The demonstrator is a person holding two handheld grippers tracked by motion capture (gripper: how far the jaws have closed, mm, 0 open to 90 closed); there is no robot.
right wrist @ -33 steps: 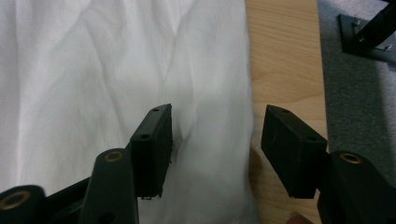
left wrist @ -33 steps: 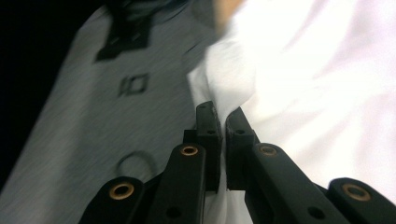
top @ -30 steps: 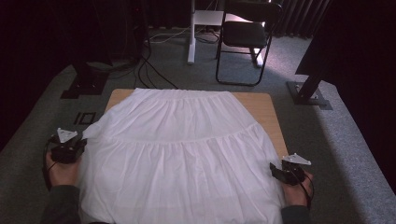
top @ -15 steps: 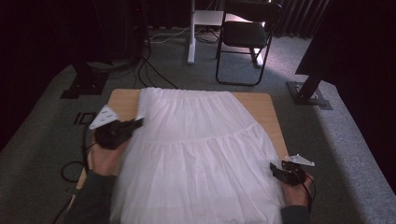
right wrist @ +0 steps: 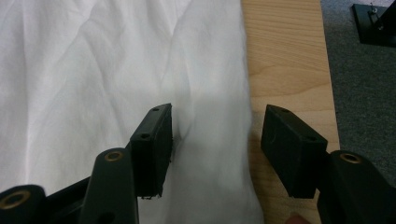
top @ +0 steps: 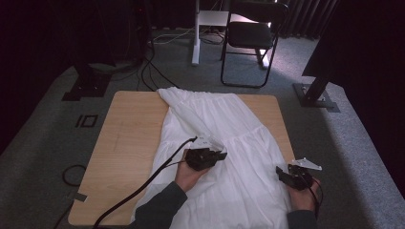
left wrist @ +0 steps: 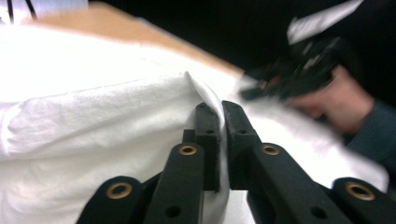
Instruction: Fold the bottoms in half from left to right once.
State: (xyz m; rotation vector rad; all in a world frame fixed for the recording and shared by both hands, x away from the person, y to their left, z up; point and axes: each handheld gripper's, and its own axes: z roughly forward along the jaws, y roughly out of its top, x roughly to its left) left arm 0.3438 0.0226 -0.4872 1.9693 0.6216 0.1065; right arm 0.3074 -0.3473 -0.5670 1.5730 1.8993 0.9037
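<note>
left gripper (top: 217,156) pinches the white skirt's (top: 239,143) left edge, now carried from 9 o'clock to centre — fold half made. right gripper (top: 282,172) hasn't moved, jaws spread over the hem at 4 o'clock on the table (top: 124,129) — next to fold.

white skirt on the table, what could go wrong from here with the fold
1. The left gripper is shut on only a thin edge of the white skirt; a pull across could slip it out and drop the fold.
2. The right gripper stands open over the skirt's right edge, pinning nothing, so the whole garment may slide toward it.
3. The near hem hangs past the table edge; dragging could pull more cloth off.
</note>
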